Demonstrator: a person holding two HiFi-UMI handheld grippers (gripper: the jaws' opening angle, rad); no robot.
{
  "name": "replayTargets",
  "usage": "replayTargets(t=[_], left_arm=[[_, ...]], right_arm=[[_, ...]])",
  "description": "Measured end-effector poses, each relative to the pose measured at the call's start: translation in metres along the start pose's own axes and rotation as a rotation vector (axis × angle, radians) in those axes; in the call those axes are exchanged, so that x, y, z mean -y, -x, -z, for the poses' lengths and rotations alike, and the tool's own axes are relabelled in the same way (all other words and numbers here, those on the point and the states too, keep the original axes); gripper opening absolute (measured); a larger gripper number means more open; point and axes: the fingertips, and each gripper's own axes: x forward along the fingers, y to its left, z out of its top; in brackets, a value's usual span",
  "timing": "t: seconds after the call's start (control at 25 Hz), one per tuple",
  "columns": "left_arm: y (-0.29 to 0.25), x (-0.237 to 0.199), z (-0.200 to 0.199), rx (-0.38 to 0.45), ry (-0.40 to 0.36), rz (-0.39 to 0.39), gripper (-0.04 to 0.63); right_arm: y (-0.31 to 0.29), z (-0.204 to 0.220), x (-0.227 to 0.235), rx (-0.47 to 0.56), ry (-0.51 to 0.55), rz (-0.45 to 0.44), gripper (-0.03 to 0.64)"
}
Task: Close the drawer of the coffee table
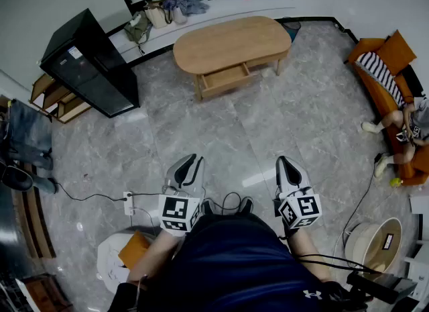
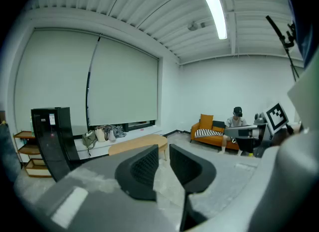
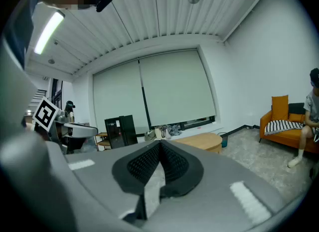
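Drawer (image 1: pixel 226 78) open at 12 o'clock, well beyond me
I hold left claw (image 1: pixel 190 163) and right claw (image 1: pixel 285 163) clenched, empty, probably so blunt tips can push its front

The left grey-and-white handheld tool (image 1: pixel 190 164) and the right tool (image 1: pixel 284 164) point forward side by side, slightly downward, jaws closed, empty.

The grey marbled floor (image 1: pixel 221 143) carries an oval wooden coffee table (image 1: pixel 231 42) with its drawer (image 1: pixel 224 78) pulled out. A black cabinet (image 1: pixel 90 62) stands to its left, an orange sofa (image 1: pixel 382 96) at right, and a white power strip (image 1: pixel 129 201) lies nearer.
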Motion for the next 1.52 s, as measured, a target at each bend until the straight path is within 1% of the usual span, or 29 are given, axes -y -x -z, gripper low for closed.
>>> replayTargets(t=[0.28, 0.44, 0.56, 0.68, 0.84, 0.96, 1.08, 1.24, 1.36, 1.52], left_arm=[[-0.014, 0.029, -0.001, -0.008, -0.003, -0.024, 0.077], [-0.025, 0.048, -0.001, -0.016, 0.000, -0.044, 0.077], [-0.028, 0.058, 0.000, -0.021, 0.012, -0.063, 0.077], [-0.029, 0.058, 0.007, -0.043, 0.025, -0.081, 0.077], [-0.037, 0.047, 0.013, -0.066, 0.033, -0.098, 0.077], [-0.053, 0.036, 0.011, -0.067, 0.036, -0.092, 0.077], [-0.078, 0.023, 0.011, -0.068, 0.037, -0.064, 0.077], [-0.119, 0.005, 0.001, -0.058, 0.039, -0.012, 0.077], [-0.150, -0.020, -0.013, -0.042, 0.034, 0.024, 0.077], [-0.184, -0.057, -0.024, -0.042, 0.016, 0.056, 0.077]], right_arm=[[0.014, 0.004, 0.029, -0.003, -0.020, -0.025, 0.001], [0.016, 0.012, 0.050, -0.031, -0.096, -0.074, 0.002], [0.014, 0.017, 0.063, -0.061, -0.099, -0.093, 0.002], [0.011, 0.017, 0.070, -0.070, -0.102, -0.098, 0.002], [0.005, 0.021, 0.077, -0.078, -0.109, -0.091, 0.002], [-0.009, 0.025, 0.084, -0.091, -0.120, -0.074, 0.002], [-0.028, 0.022, 0.089, -0.089, -0.114, -0.051, 0.002], [-0.060, 0.012, 0.105, -0.090, -0.111, 0.007, 0.002], [-0.094, 0.002, 0.107, -0.091, -0.105, 0.034, 0.003], [-0.144, -0.014, 0.099, -0.085, -0.093, 0.043, 0.002]])
